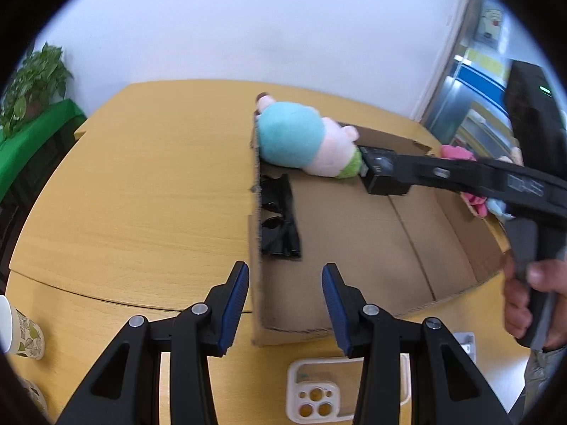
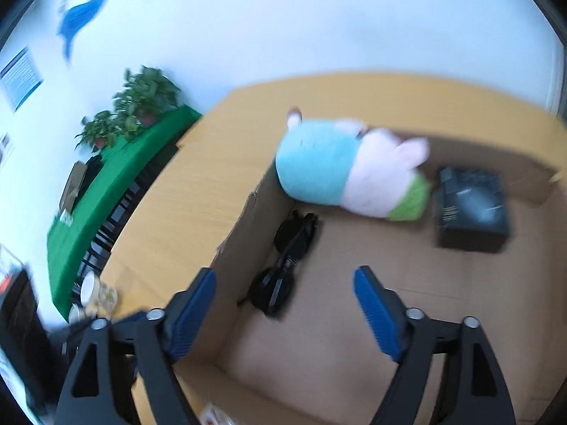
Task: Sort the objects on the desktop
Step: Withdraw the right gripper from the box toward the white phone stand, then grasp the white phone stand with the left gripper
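An open cardboard box (image 1: 418,241) (image 2: 226,233) lies on the wooden table (image 1: 141,184). Inside it are a blue, pink and green plush toy (image 1: 304,140) (image 2: 351,170), black sunglasses (image 1: 280,223) (image 2: 283,269) along the left wall, and a small black box (image 1: 384,177) (image 2: 473,209). My left gripper (image 1: 285,294) is open and empty, low over the box's near left wall. My right gripper (image 2: 285,301) is open and empty above the box interior; in the left wrist view its arm reaches in from the right, and its tips are hidden behind the black box.
A white phone case (image 1: 319,393) lies on the table in front of the box. A paper cup (image 1: 21,333) stands at the near left. Pink and blue plush items (image 1: 475,198) sit behind the box's right side. A green-covered shelf with plants (image 2: 117,177) stands left.
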